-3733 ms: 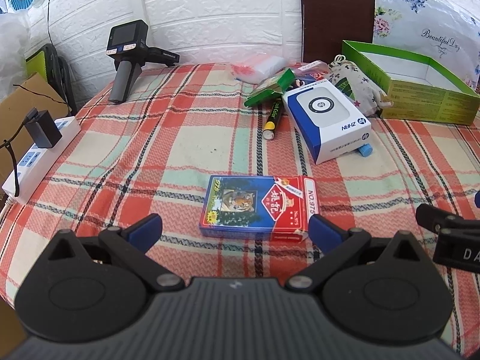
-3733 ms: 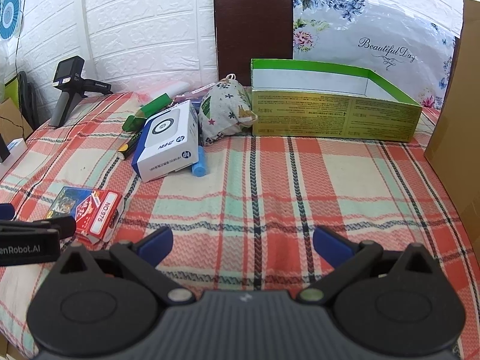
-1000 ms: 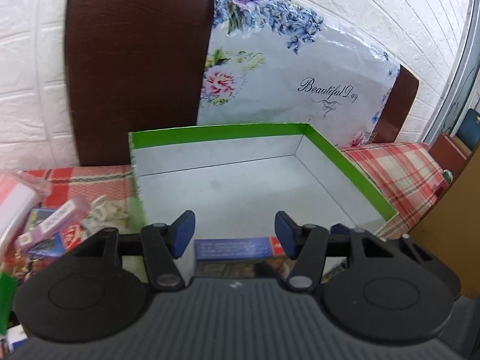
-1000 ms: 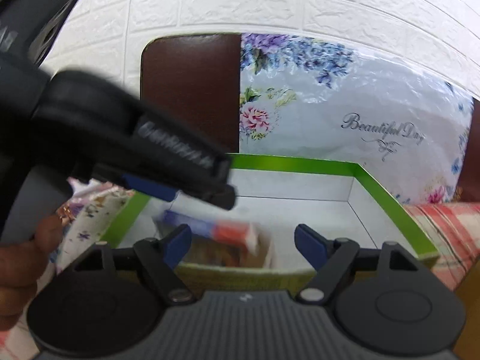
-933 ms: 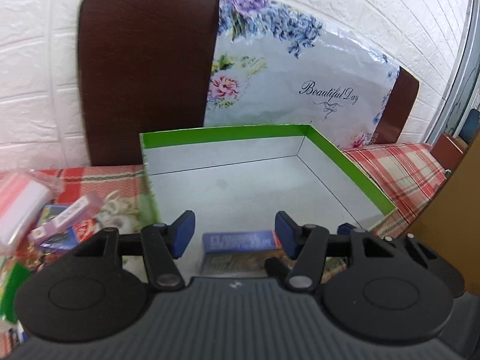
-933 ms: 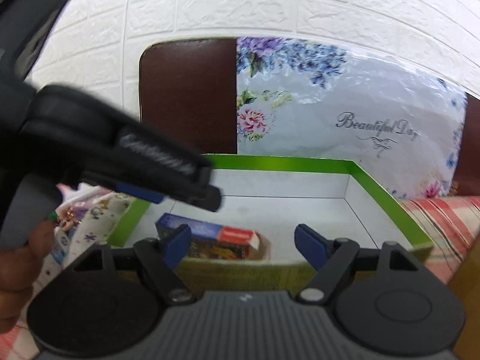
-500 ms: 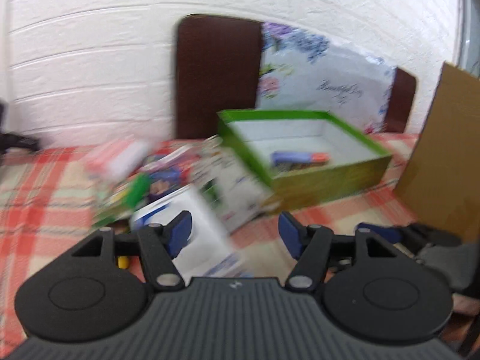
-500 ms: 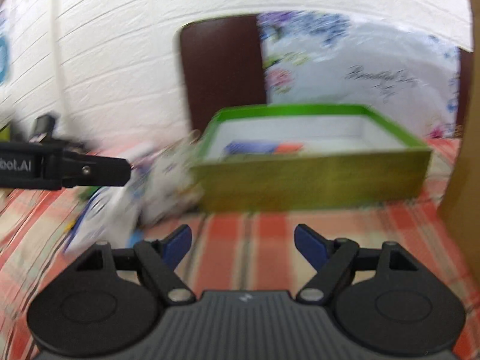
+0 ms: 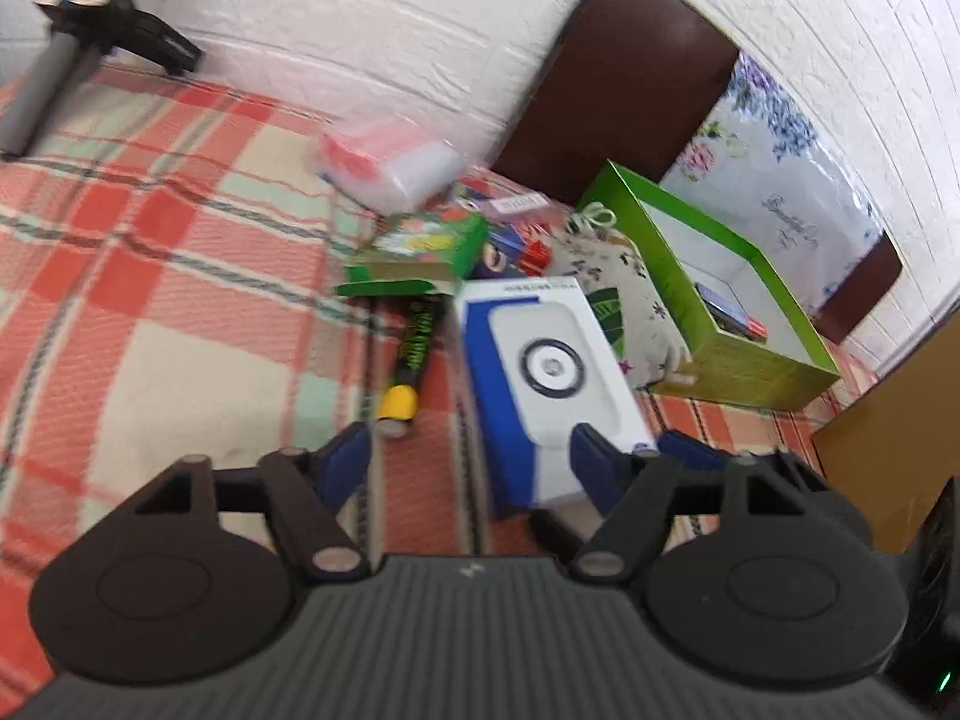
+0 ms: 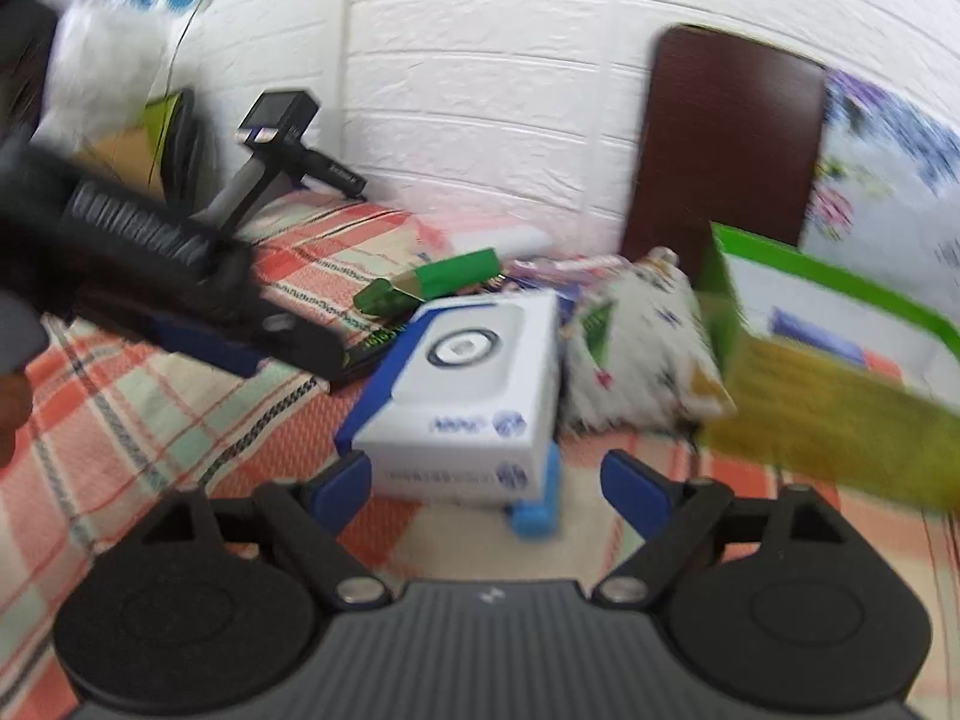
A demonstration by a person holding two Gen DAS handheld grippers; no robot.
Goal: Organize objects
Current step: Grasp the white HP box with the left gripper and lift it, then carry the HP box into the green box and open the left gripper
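A white and blue box (image 9: 543, 381) lies on the plaid cloth, also in the right wrist view (image 10: 465, 387). My left gripper (image 9: 471, 465) is open and empty just in front of it. My right gripper (image 10: 489, 489) is open and empty, close to the box's near end. The card pack (image 9: 729, 312) lies inside the green box (image 9: 744, 366), seen blurred in the right wrist view (image 10: 819, 339). The left gripper crosses the right wrist view (image 10: 180, 294) at the left.
A yellow-capped marker (image 9: 414, 357), a green carton (image 9: 423, 249), a floral pouch (image 9: 621, 294), a pink and white packet (image 9: 390, 165) and a small blue piece (image 10: 534, 510) lie around the white box. A black handheld device (image 9: 78, 30) stands at the back left. Brown cardboard (image 9: 894, 438) is at the right.
The card pack was let go inside the green box. Both grippers have pulled back from it and swung left and down to the white and blue box.
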